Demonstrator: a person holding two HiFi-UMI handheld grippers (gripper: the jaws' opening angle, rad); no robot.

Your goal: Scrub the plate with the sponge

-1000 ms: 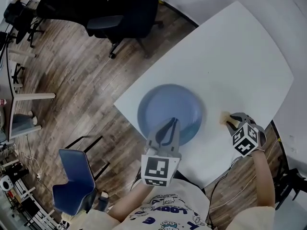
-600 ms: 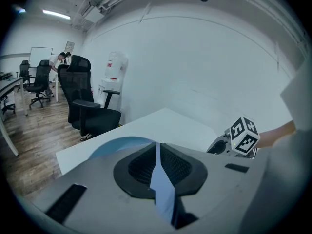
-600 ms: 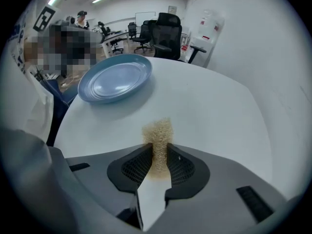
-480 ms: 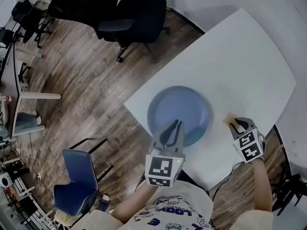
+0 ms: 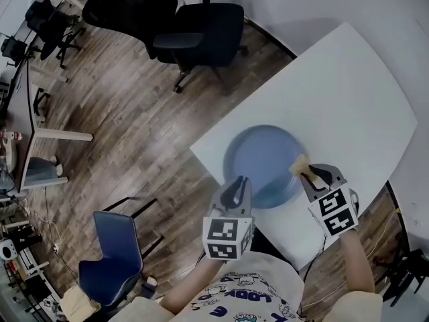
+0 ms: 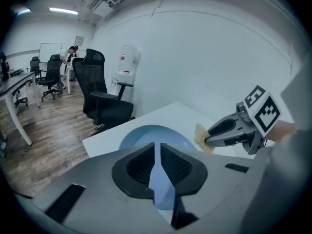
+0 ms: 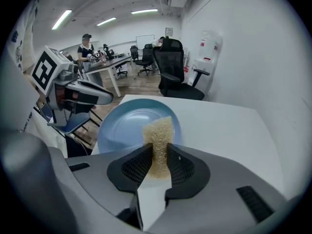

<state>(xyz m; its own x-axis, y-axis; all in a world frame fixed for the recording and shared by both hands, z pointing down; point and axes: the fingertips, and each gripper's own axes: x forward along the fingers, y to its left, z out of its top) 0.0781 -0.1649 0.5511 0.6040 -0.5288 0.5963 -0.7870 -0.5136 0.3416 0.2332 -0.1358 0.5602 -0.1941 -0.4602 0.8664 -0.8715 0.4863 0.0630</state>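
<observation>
right gripper (image 5: 310,173) holds sponge (image 5: 299,165) over plate (image 5: 261,158) rim; left gripper (image 5: 240,182) closed alongside

Office: swivel chairs (image 5: 201,29), desks (image 7: 105,65), water dispenser (image 6: 127,65)

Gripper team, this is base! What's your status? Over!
Left gripper shut, near plate rim. Right gripper shut on sponge, at plate's edge. Nothing in the way.
</observation>
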